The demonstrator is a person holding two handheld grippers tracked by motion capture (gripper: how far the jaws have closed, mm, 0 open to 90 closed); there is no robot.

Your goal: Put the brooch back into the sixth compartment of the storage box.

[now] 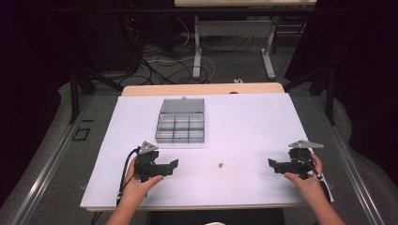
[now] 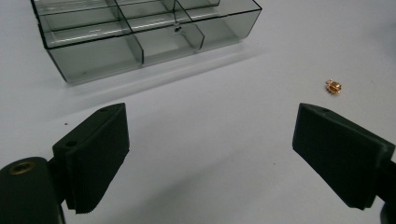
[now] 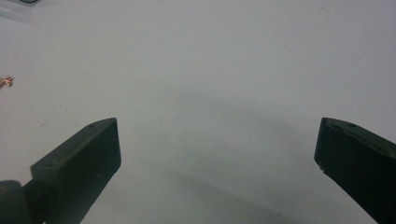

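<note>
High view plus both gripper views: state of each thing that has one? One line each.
left gripper: open, nothing between the jaws
right gripper: open, nothing between the jaws
compartment box: lid open, laid back flat; the compartments look empty
small gold piece: loose on the white table, apart from both grippers and outside the box

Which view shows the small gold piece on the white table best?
The left gripper view: the small gold metal piece is nearest there, lying alone, its lumpy shape discernible. In the high view it is a mere speck between the two hands. In the right gripper view it is cut by the left edge.
</note>
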